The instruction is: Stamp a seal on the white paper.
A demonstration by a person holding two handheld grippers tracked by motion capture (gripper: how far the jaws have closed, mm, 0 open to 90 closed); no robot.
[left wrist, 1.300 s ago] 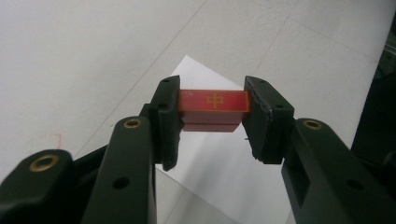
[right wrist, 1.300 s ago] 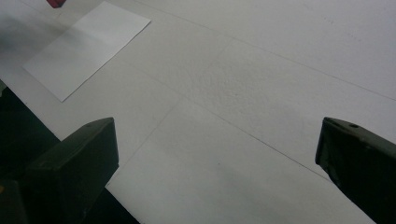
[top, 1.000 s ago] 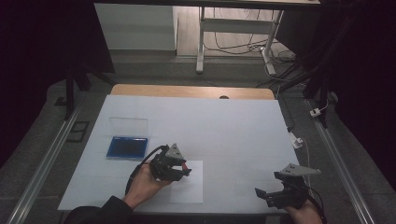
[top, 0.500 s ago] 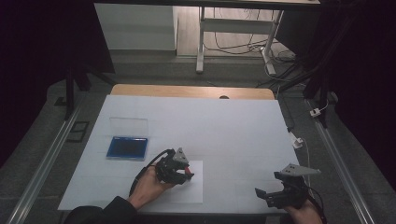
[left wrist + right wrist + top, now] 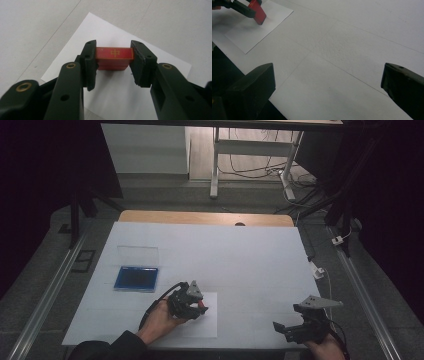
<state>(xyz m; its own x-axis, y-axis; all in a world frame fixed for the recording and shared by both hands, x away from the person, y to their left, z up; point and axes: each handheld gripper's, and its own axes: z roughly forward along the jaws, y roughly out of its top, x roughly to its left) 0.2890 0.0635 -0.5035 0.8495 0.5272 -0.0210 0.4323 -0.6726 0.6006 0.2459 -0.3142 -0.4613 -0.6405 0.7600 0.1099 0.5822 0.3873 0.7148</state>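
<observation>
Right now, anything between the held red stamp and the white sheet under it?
Nothing visible. The left gripper is shut on the red stamp, which hangs over a bare part of the white sheet; the blue case lies off to the side.

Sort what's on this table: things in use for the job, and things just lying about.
In use:
left gripper, shut on the red stamp
sheet of paper under it

Lying about:
blue ink pad with its clear lid open
right gripper, open, holding nothing
</observation>
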